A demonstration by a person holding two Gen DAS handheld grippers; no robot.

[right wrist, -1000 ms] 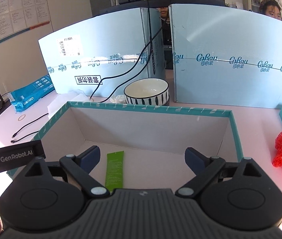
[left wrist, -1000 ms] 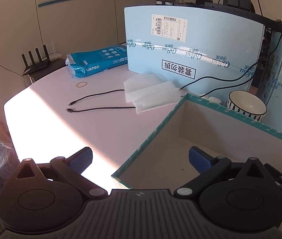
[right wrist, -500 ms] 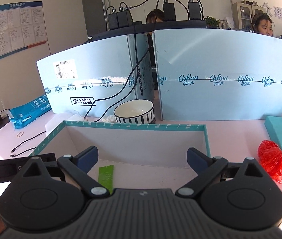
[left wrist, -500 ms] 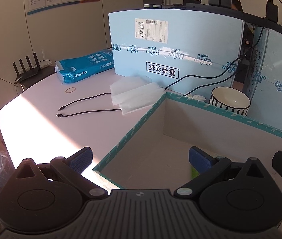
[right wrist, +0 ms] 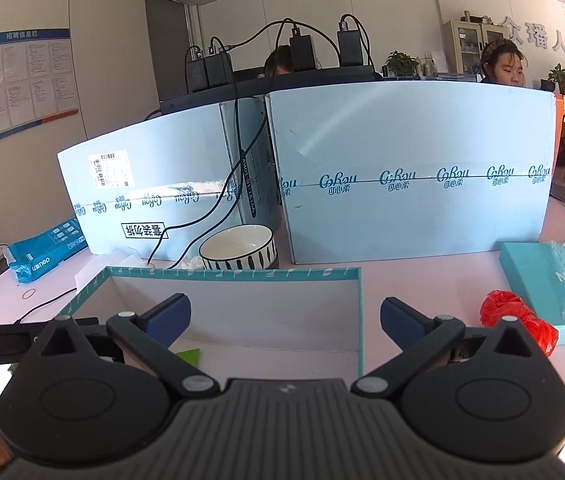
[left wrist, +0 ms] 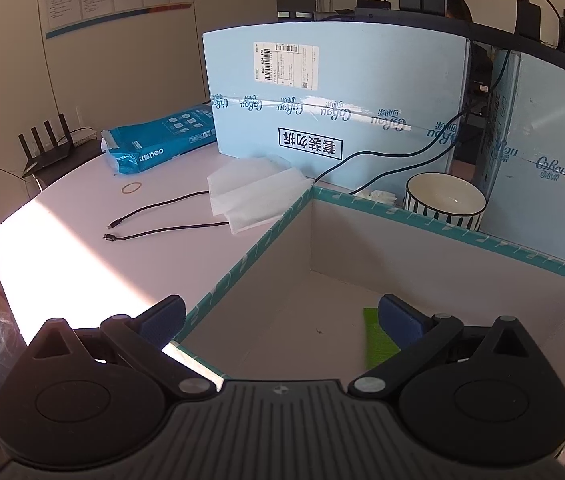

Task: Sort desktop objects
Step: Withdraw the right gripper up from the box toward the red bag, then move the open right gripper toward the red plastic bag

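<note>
Hand-held gripper, left (left wrist: 280,318): jaws apart, nothing held; hand-held gripper, right (right wrist: 284,318): jaws opening, nothing between them. Listed left to right on the worktop (left wrist: 82,248): black cable (left wrist: 154,220), white tissues (left wrist: 254,196), teal-rimmed box (right wrist: 356,280) with a green packet (left wrist: 378,340) already inside, red bag (right wrist: 516,314) not yet sorted. Sorting is judged barely begun.

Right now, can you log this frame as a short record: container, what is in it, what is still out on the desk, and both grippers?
container: open teal-rimmed box
inside box: green tube, lying flat
still outside: red plastic bag right of the box; black cable and rubber band to its left
behind box: striped bowl
left gripper: open, nothing between the fingers
right gripper: opening, nothing between the fingers
</note>
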